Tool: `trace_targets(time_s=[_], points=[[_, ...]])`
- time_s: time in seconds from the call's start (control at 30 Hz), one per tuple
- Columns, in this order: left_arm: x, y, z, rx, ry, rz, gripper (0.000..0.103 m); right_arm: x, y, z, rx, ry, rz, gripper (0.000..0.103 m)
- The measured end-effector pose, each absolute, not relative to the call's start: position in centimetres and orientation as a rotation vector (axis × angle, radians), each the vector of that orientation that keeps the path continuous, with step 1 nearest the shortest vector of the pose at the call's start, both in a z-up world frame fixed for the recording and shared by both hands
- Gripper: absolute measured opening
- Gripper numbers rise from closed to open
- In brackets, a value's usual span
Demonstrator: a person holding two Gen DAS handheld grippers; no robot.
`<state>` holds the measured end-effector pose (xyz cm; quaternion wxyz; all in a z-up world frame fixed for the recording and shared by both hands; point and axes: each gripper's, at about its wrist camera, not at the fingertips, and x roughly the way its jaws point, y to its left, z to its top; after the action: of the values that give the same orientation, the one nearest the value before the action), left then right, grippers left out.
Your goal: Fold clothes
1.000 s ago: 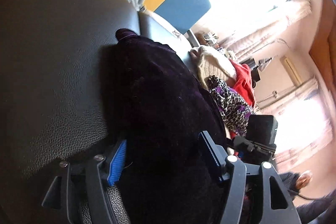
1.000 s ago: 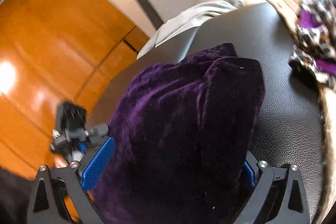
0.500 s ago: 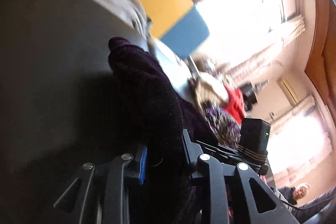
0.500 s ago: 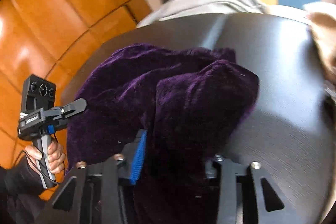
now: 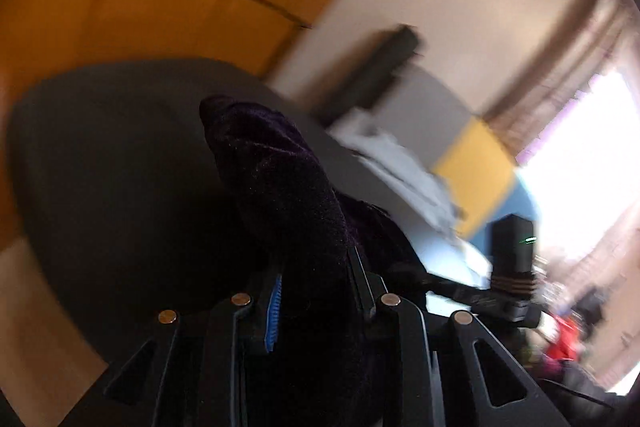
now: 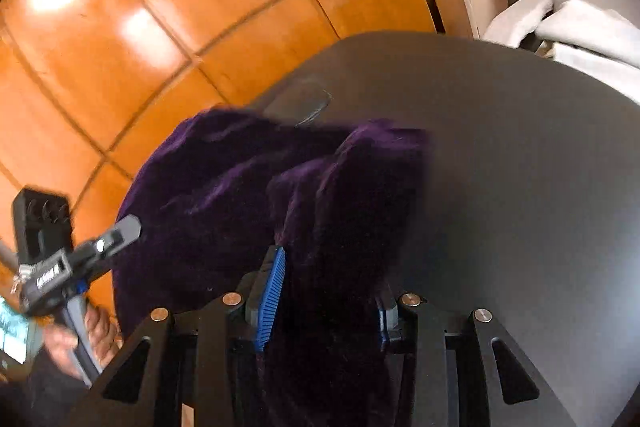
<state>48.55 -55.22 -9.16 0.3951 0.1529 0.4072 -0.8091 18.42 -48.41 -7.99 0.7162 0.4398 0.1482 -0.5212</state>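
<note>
A dark purple velvet garment (image 6: pixel 224 195) is bunched over the black leather surface (image 6: pixel 520 163). My right gripper (image 6: pixel 324 299) is shut on a thick fold of it, blue pads pressed into the cloth. In the left wrist view my left gripper (image 5: pixel 316 291) is shut on another fold of the same garment (image 5: pixel 280 187), which rises as a ridge ahead of the fingers. The left gripper body (image 6: pixel 76 259), held by a hand (image 6: pixel 96 335), shows at the lower left of the right wrist view. The right gripper body (image 5: pixel 512 267) shows at the right of the left wrist view.
Orange wooden floor (image 6: pixel 140 47) lies beyond the black surface's edge. Pale grey-white clothes (image 5: pixel 400 171) are piled at the far side, near a yellow and blue panel (image 5: pixel 480 171). Red and patterned clothes (image 5: pixel 564 343) lie at the lower right. A bright window (image 5: pixel 584 167) glares.
Both grippers went from open around the purple garment to shut on folds of it. Both views have since swung toward the wooden floor and the surface's edge, the garment moving with them.
</note>
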Motion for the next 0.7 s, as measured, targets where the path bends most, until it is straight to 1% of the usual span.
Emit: trace_targets(time_s=[0.07,0.17,0.23,0.3,0.37,0.4,0.43,0.5,0.6,0.67,0.7], points=[[50.0,-57.4,-10.9,0.403,1.078,-1.97,0.027,19.3,-51.5,-8.8,0.999,0.367,-1.167,0.039],[51.6,-59.5,-13.1,0.437,1.156,-1.907,0.032,20.0,-51.7,-8.6,0.935,0.44,-1.202,0.041],[52.0,-59.4,-12.8,0.455,1.148,-1.914,0.037,20.2,-51.0,-7.3,0.835,0.472,-1.217,0.042],[53.6,-59.0,-11.8,0.434,1.095,-1.882,0.04,20.4,-50.4,-6.0,0.735,0.503,-1.231,0.043],[54.2,-57.9,-10.2,0.388,1.004,-1.846,0.052,20.9,-49.8,-4.7,0.636,0.53,-1.223,0.045],[53.8,-57.3,-9.5,0.373,0.964,-1.837,0.065,21.9,-49.8,-4.0,0.597,0.538,-1.168,0.05],[53.4,-57.1,-8.7,0.375,0.943,-1.853,0.07,22.9,-49.9,-3.7,0.571,0.554,-1.113,0.058],[51.7,-57.6,-7.8,0.414,0.88,-1.9,0.07,25.7,-49.9,-4.0,0.519,0.627,-1.031,0.063],[48.4,-59.1,-7.6,0.519,0.822,-1.955,0.069,27.6,-50.4,-7.4,0.599,0.726,-0.991,0.063],[47.0,-61.3,-9.8,0.642,0.884,-1.905,0.069,27.7,-50.5,-9.7,0.654,0.746,-0.992,0.066],[46.4,-62.5,-11.0,0.705,0.919,-1.873,0.068,27.2,-50.2,-9.9,0.652,0.691,-0.993,0.068]])
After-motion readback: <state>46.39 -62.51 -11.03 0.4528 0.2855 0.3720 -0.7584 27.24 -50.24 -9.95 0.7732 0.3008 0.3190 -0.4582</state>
